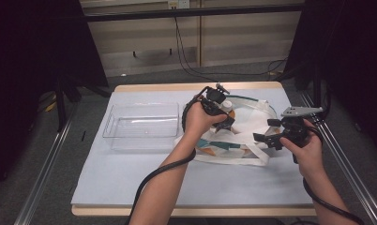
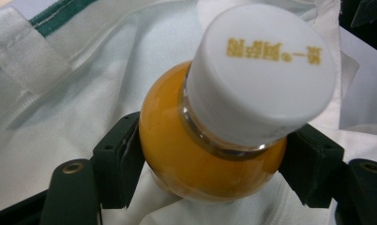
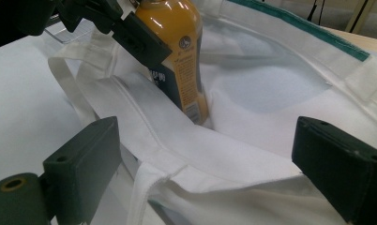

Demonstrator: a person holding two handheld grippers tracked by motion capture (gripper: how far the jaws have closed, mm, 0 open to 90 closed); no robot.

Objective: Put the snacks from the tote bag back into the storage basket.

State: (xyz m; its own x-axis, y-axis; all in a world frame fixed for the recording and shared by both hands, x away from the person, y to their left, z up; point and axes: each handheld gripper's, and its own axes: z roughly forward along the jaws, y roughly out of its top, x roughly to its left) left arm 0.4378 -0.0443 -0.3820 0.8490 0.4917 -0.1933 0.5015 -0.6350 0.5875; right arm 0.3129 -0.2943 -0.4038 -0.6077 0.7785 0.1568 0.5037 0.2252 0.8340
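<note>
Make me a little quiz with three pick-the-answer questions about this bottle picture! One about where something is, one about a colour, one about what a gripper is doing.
1. Where does the clear tray sit from the white bag in the high view?
A left B right C inside it

2. What colour is the bottle?
A green B orange C blue

3. How is the right gripper?
A shut on the bottle B shut on the tray C open

Answers: A, the tray lies left of the bag. B, orange under a white cap. C, its jaws stand apart; the left gripper holds the bottle.
</note>
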